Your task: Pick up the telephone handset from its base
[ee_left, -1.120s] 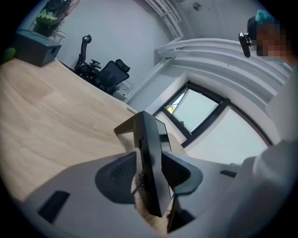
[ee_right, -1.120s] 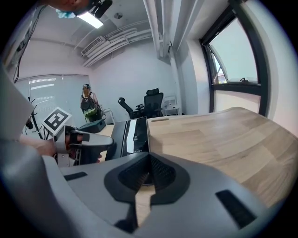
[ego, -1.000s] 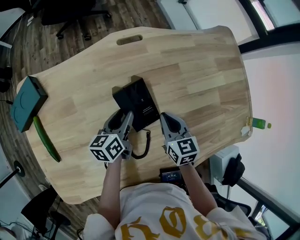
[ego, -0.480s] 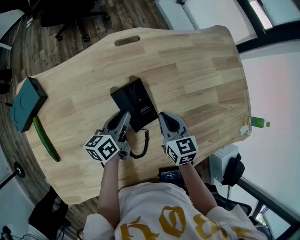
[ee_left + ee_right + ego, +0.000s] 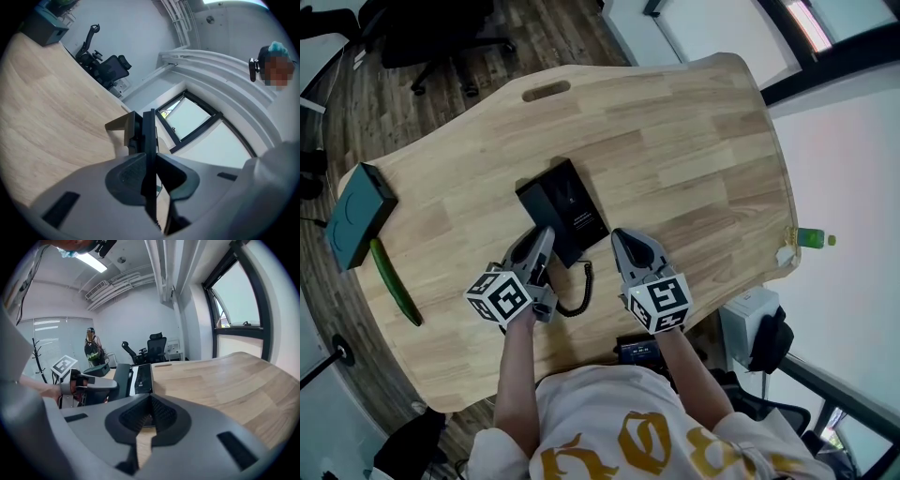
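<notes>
Gripping handset | left gripper jaws just closed onto it, centre frame | right gripper jaws together, empty | next, likely: lift clear of base

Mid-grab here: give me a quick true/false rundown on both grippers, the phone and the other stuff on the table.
1. The left gripper grips the handset. True: its jaws have just been closing, and the pads now press on the black handset between them.
2. The right gripper holds the coiled cord. False: its jaws are shut on nothing, and the cord lies on the table between the two grippers.
3. The teal box sits at the table's right edge in the head view. False: it is at the left edge, by a green stick.
4. The telephone base lies just ahead of both grippers. True.
</notes>
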A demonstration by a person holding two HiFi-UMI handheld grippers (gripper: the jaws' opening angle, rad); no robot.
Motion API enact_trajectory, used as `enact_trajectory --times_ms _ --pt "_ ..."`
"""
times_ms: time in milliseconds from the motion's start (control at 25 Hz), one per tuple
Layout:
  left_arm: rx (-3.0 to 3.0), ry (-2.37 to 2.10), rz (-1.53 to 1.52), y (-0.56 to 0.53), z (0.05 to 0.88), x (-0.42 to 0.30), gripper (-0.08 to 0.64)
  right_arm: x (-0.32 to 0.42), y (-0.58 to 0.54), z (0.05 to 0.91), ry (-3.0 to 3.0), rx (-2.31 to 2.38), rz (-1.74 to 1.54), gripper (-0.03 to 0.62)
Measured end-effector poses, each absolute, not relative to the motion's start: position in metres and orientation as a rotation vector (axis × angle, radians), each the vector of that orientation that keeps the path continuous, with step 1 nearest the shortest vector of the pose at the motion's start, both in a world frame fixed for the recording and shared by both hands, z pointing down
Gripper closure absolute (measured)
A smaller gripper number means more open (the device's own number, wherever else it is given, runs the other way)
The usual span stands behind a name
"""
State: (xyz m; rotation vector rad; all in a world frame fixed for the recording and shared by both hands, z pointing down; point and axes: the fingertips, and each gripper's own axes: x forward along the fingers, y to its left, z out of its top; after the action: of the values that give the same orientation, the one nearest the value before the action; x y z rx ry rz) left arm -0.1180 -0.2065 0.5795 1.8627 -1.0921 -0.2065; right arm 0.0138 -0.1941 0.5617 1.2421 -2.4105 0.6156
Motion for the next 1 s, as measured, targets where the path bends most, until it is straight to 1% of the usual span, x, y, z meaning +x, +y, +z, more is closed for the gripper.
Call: enact_trajectory --times_ms 280,1000 --pt "1.894 -1.061 -0.24 -0.203 0.561 -0.113 0.488 0.022 -0.19 0.555 -2.422 1.254 0.61 0.588" --pt "1.978 -0.961 -0.343 -0.158 0.499 -0.109 0.488 0.025 -0.155 0.504 -2.495 1.317 0.514 0.588"
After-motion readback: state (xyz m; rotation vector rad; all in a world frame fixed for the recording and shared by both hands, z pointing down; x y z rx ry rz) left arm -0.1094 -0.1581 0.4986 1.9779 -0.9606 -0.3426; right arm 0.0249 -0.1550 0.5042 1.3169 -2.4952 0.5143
